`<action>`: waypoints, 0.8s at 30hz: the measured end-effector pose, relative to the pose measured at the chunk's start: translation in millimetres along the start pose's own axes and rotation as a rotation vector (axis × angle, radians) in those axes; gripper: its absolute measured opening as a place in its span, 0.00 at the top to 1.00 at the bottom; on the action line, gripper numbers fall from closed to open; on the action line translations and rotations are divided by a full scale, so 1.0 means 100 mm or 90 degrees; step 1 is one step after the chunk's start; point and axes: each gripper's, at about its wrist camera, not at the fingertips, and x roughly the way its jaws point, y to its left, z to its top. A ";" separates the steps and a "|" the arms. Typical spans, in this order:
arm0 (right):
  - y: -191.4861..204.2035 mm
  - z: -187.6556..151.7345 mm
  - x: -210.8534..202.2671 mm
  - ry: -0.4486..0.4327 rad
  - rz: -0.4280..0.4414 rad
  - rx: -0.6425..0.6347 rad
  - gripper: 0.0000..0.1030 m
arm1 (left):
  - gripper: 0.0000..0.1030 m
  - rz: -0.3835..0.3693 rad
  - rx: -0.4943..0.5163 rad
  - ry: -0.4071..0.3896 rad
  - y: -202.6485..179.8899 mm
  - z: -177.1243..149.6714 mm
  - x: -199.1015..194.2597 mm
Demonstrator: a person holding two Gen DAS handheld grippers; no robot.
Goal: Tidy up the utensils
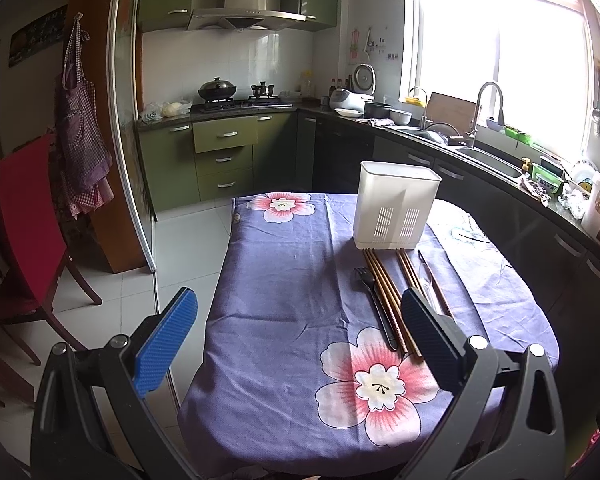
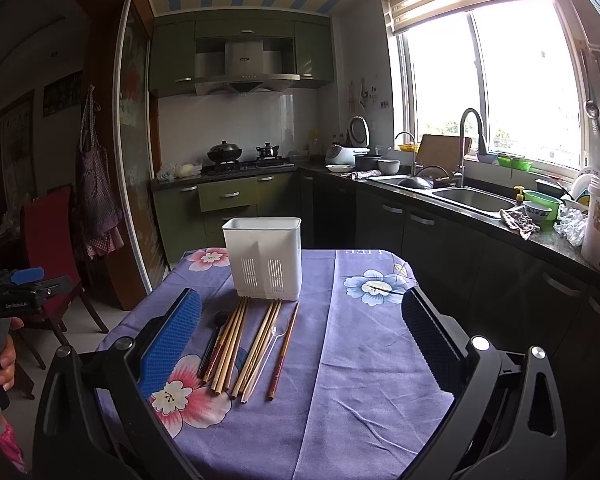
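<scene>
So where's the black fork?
The fork lies on the tablecloth, at the left end of the utensil row in the right wrist view, beside the chopsticks and in front of the white holder.

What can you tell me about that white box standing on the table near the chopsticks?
The white utensil holder looks like plastic: a tall, rectangular bin, open at the top, with two panels of narrow drain slots low on its near face. It stands upright on the purple flowered tablecloth. The tips of the chopsticks lie right at its base. What is inside cannot be seen. Neither gripper touches it.
</scene>
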 end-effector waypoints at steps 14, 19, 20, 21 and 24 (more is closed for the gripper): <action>-0.33 0.02 0.64 0.143 -0.014 0.024 0.04 | 0.06 -0.005 0.022 0.079 -0.18 0.07 0.47; -0.44 0.00 1.17 0.241 0.016 0.026 0.04 | 0.06 0.005 0.046 0.141 -0.43 0.14 0.92; -0.46 -0.02 1.31 0.267 0.037 0.033 0.04 | 0.06 0.003 0.050 0.158 -0.48 0.15 1.03; -0.48 -0.03 1.45 0.293 0.053 0.041 0.04 | 0.06 -0.004 0.051 0.180 -0.54 0.16 1.15; -0.50 -0.09 1.82 0.373 0.069 0.058 0.04 | 0.06 -0.032 0.059 0.244 -0.72 0.17 1.51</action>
